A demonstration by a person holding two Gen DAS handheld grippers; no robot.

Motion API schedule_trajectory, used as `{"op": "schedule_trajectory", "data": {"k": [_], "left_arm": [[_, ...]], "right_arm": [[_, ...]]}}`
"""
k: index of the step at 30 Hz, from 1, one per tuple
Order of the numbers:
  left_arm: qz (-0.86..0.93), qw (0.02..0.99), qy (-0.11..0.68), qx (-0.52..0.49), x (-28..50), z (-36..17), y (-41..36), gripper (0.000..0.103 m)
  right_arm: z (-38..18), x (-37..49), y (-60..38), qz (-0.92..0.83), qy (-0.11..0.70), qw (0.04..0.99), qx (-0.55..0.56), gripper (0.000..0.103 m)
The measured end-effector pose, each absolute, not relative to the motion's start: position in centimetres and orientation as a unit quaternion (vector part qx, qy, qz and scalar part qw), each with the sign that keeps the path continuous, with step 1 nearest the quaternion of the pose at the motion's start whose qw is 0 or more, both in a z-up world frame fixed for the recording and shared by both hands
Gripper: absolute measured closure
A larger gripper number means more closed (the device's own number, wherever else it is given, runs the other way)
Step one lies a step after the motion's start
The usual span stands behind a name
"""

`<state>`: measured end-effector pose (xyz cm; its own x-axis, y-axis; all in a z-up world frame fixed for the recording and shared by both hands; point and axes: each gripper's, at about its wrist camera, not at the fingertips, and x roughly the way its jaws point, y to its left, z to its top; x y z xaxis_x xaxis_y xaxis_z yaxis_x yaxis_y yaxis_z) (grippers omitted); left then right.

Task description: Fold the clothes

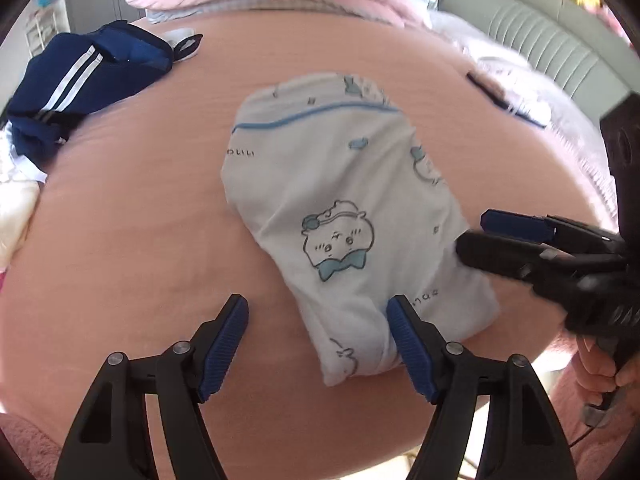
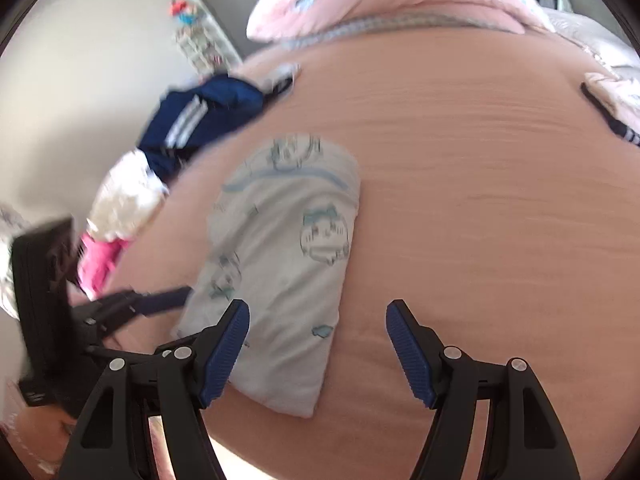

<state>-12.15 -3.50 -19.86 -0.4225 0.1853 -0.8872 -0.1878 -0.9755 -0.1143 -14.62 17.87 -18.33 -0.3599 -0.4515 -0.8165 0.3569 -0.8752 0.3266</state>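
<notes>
I see a folded white garment (image 1: 340,216) with little blue cartoon animals on it. It lies flat in the middle of the bed (image 1: 132,216), on the pink sheet.

My left gripper (image 1: 318,344) is open wide. Its left finger is over the bare sheet. Its right finger is at the near end of the white garment, and I cannot tell if it touches the cloth. It holds nothing.

My right gripper (image 2: 318,346) is open wide too. Its left finger is over the near part of the white garment and its right finger is over the bare sheet. It holds nothing. In the left wrist view I see it come in from the right, with its tips at the right edge of the garment. A hand (image 1: 600,364) holds its handle.

A dark blue garment with white stripes (image 1: 84,84) lies bunched up near the far left corner of the bed. Beside it, along the left edge, are white clothes (image 2: 120,200) and something bright pink (image 2: 100,264). A pink pillow (image 2: 384,4) lies at the far edge of the bed.
</notes>
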Motion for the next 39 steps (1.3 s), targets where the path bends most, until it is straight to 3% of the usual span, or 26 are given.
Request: {"op": "schedule_trajectory", "data": {"k": [6, 11, 15, 20, 22, 24, 28, 32, 39], "left_arm": [[0.832, 0.06, 0.03, -0.55, -11.7, -19.2, -4.9, 0.022], [0.854, 0.035, 0.03, -0.518, -12.3, -17.3, -6.4, 0.022], [0.871, 0.074, -0.035, -0.484, -13.3, -16.9, -7.5, 0.022], [0.841, 0.034, 0.013, -0.54, -14.9, -19.8, -7.0, 0.022], [0.842, 0.005, -0.017, -0.54, -15.0, -19.3, -8.9, 0.022], [0.851, 0.001, -0.038, -0.525, -15.0, -18.6, -10.0, 0.023], [0.857, 0.087, -0.103, -0.497, -15.1, -17.8, -9.4, 0.023], [0.839, 0.07, -0.073, -0.535, -15.6, -19.7, -8.8, 0.023], [0.856, 0.032, -0.093, -0.508, -18.1, -17.2, -10.6, 0.023]], "right_arm": [[-18.3, -12.8, 16.5, -0.816, 0.055, 0.244, 0.522, 0.032], [-17.8, -12.9, 18.4, -0.814, 0.015, 0.243, 0.528, 0.032], [-17.1, -13.6, 18.7, -0.826, -0.032, 0.256, 0.502, 0.032], [-19.1, -13.5, 16.7, -0.818, 0.043, 0.235, 0.523, 0.032], [-18.7, -12.6, 16.8, -0.808, 0.065, 0.241, 0.533, 0.031], [-18.6, -12.5, 16.8, -0.808, 0.056, 0.242, 0.534, 0.031], [-17.7, -13.2, 16.5, -0.824, 0.016, 0.244, 0.51, 0.031], [-17.7, -15.4, 14.8, -0.847, -0.036, 0.217, 0.484, 0.031], [-17.7, -13.9, 14.7, -0.829, 0.018, 0.21, 0.518, 0.032]]}}
